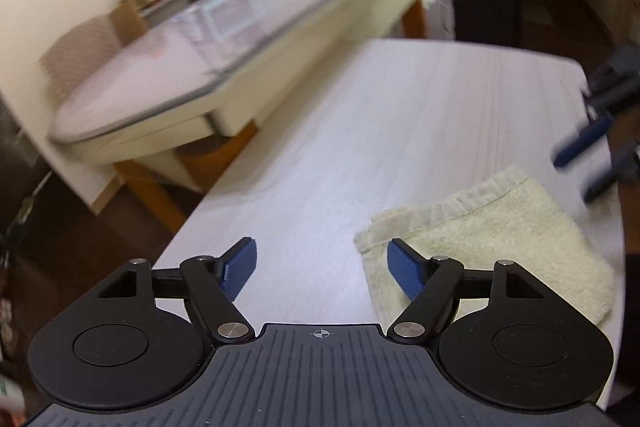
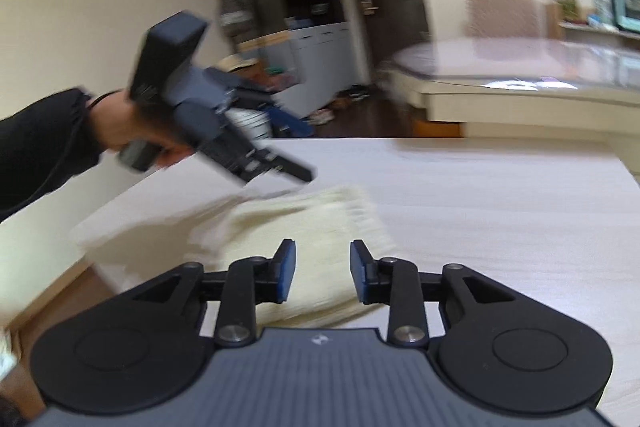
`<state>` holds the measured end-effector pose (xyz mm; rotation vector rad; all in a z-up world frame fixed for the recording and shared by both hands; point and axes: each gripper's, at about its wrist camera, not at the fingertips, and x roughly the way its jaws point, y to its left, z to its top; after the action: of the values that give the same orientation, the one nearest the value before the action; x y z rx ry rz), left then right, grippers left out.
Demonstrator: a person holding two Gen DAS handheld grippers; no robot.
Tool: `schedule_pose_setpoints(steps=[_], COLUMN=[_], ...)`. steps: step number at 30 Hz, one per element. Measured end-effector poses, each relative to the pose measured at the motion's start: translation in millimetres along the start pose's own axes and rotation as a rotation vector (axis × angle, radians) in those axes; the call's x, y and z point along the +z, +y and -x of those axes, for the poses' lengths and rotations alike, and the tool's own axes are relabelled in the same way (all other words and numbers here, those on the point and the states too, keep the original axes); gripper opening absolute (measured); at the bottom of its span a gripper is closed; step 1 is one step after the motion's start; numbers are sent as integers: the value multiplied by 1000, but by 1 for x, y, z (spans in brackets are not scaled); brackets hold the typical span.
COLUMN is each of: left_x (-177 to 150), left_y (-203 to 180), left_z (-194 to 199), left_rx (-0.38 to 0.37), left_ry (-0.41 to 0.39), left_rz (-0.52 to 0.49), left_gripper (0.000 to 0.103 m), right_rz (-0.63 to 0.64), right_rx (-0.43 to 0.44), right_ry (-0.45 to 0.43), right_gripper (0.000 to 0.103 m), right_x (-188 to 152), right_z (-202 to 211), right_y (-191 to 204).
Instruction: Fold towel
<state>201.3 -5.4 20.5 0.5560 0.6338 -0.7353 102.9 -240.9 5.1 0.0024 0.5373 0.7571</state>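
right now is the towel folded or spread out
Folded: the towel lies as a compact layered rectangle on the table, doubled edges showing at its corner.

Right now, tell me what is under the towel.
The folded towel lies flat on the pale table, which shows bare all around it. Whatever sits between its layers or beneath it is covered. Neither the left gripper nor the right gripper is touching it.

Pale cream towel [image 1: 488, 239] on a whitish, faintly streaked table [image 1: 400, 131].
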Motion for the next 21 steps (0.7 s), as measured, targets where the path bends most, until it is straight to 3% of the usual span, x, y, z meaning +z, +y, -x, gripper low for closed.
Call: schedule_pose_setpoints(steps=[6,8,12,16,21], left_x=[-41,-53,-67,-72,-74], left_y=[-30,-37,-38,-33,-28], left_z=[33,31,26,25,24], left_rx=[65,112,112,119,122], left_ry=[0,23,33,16,8], left_rz=[25,27,67,97,105], left_gripper=[80,80,81,85,90], right_rz=[153,154,117,100,102], right_rx=[14,0,3,1,-66], right_ry=[52,61,104,71,28], right_gripper=[33,33,32,32,32], right_x=[-15,-20,-29,-23,-14], right_z=[-12,-17,-21,-10,-12], right_y=[42,44,41,42,33])
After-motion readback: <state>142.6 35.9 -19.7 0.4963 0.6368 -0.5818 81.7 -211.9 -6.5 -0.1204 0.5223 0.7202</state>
